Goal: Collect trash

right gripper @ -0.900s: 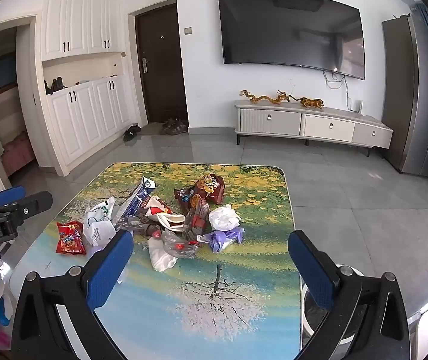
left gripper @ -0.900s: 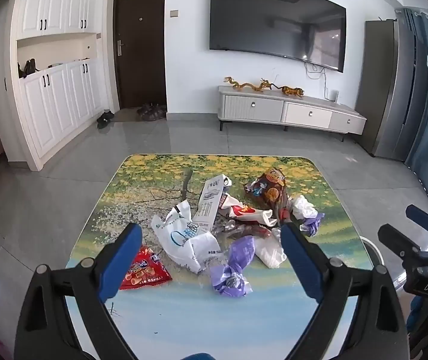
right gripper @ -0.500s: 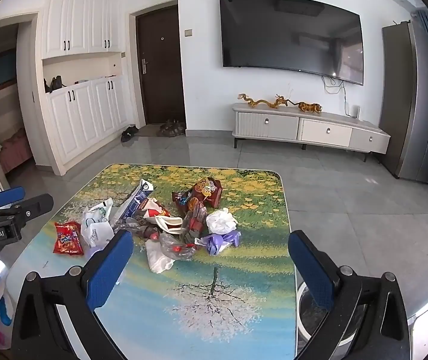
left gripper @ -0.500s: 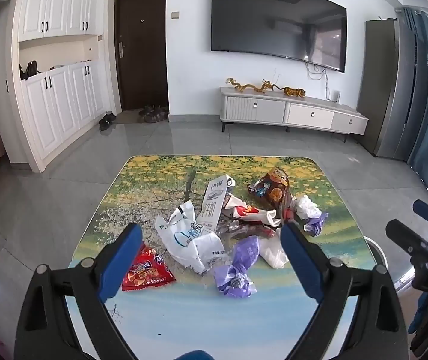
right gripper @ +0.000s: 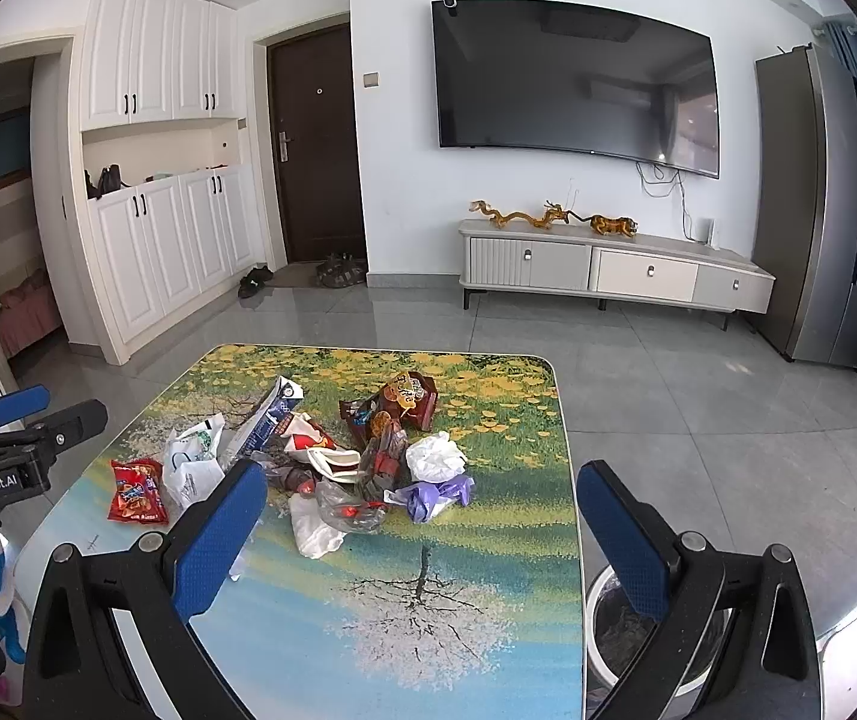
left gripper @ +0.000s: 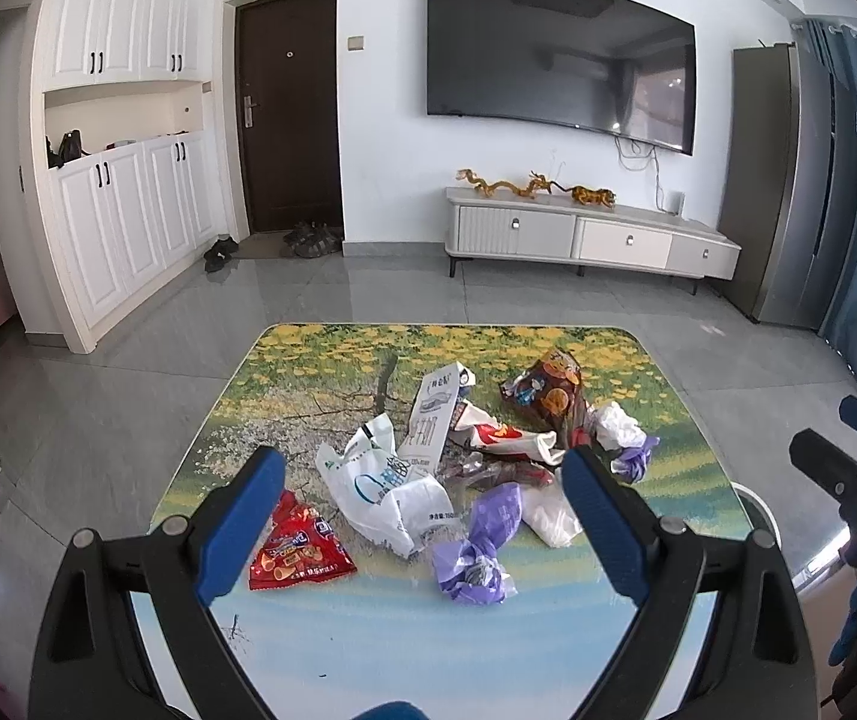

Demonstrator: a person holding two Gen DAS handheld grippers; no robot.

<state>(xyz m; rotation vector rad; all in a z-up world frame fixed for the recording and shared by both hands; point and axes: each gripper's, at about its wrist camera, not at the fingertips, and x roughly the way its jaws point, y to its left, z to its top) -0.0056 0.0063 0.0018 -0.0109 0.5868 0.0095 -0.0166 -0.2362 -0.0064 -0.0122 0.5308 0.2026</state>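
Left wrist view: compared with the earlier pictures, the trash pile is seen a little lower and nearer in the frame, and no piece of it has been shifted on the table. In the right wrist view the pile is likewise found a little nearer than before.

The trash is gathered in the middle of the table (left gripper: 686, 420), whose top is printed with a tree and yellow blossoms. A red snack packet (left gripper: 299, 549) is laid at the near left, a white plastic bag (left gripper: 383, 489) just beside it, a purple wrapper (left gripper: 482, 546) near the front, and a brown snack bag (left gripper: 548, 393) at the far side. A television (left gripper: 560, 63) is hung on the far wall above a low cabinet (left gripper: 590, 237).

The left gripper (left gripper: 422, 531) is held above the near edge, its jaws spread wide and nothing between them. The right gripper (right gripper: 422, 540) is held the same way, wide apart and empty, near a bin (right gripper: 626, 630) at the right of the table.
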